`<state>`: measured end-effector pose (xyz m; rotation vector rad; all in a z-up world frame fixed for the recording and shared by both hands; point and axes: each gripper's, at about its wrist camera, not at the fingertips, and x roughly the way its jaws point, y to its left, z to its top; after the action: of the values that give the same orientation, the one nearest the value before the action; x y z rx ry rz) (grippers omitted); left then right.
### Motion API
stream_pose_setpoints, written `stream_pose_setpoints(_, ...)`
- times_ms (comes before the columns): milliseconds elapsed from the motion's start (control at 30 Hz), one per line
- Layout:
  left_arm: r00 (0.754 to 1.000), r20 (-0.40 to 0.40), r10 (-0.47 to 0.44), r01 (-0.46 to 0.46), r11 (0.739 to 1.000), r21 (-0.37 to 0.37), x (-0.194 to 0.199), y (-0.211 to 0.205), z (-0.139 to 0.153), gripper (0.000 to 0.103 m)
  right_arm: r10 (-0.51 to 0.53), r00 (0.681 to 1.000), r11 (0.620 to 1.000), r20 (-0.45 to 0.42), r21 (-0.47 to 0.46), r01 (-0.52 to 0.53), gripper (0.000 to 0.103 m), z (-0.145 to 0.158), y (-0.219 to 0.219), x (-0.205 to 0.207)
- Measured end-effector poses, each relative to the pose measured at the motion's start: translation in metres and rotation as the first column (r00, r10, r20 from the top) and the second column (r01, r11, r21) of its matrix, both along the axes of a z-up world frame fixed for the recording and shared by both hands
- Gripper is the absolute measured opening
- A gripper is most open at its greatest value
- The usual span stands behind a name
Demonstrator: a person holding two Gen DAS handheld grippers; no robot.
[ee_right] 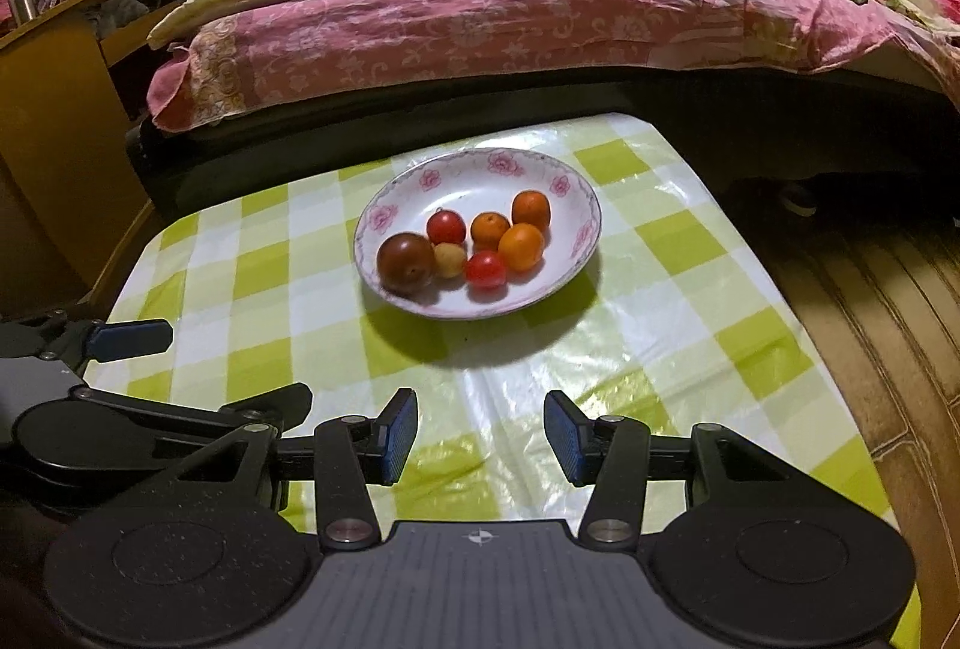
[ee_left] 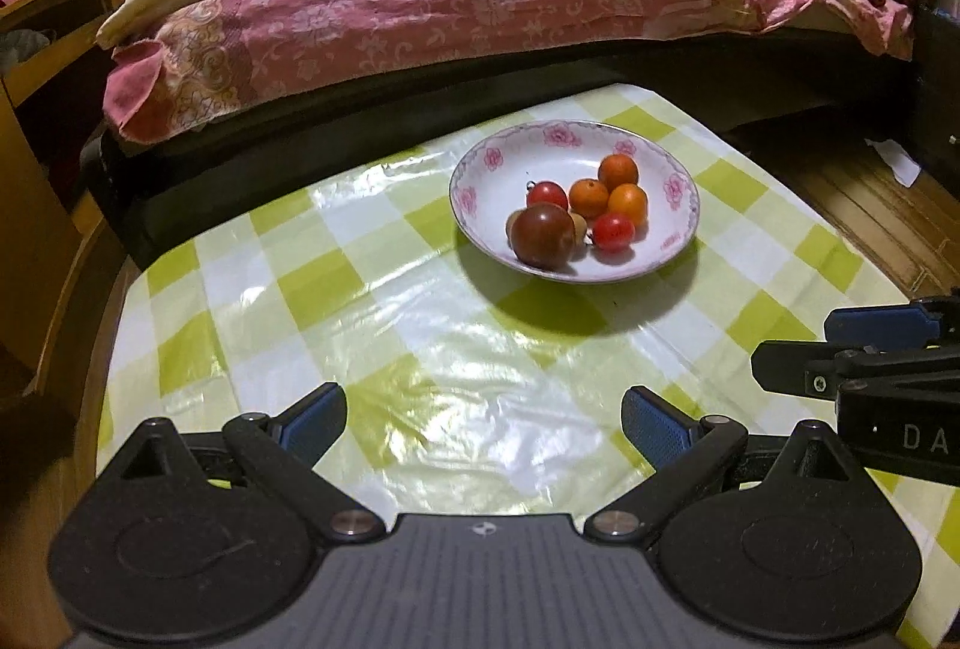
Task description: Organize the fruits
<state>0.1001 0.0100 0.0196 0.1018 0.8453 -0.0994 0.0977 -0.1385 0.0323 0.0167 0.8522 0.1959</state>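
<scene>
A white bowl with pink flowers (ee_left: 564, 135) (ee_right: 480, 169) stands on the green-checked tablecloth, toward the far edge. In it lie a large dark red tomato (ee_left: 543, 235) (ee_right: 406, 263), two small red tomatoes (ee_left: 613, 231) (ee_right: 486, 269), three small orange fruits (ee_left: 627, 203) (ee_right: 521, 247) and a small pale yellow fruit (ee_right: 450, 260). My left gripper (ee_left: 483, 421) is open and empty, low over the near part of the table. My right gripper (ee_right: 480, 436) is open and empty, also short of the bowl. Each gripper shows at the edge of the other's view.
The table (ee_left: 300, 289) (ee_right: 690, 289) is covered with shiny plastic cloth. A bed with pink quilts (ee_left: 480, 0) (ee_right: 540, 6) runs close behind the table. Wooden furniture (ee_left: 36, 120) stands at the left. Wooden floor (ee_right: 870, 319) lies to the right.
</scene>
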Motion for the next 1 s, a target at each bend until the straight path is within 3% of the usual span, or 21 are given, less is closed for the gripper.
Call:
stream_pose_setpoints(433,0.999,0.025,0.024,-0.023,1.0,-0.009,-0.033,0.007,0.007,0.103,-0.011,1.0,1.0,-0.022,0.02,0.012,0.046,-0.002,0.003,-0.04)
stream_pose_setpoints(1000,0.999,0.011,0.043,-0.043,0.999,0.019,-0.06,0.007,0.002,0.103,-0.009,0.999,1.0,-0.033,0.018,0.009,0.046,-0.004,0.008,-0.062)
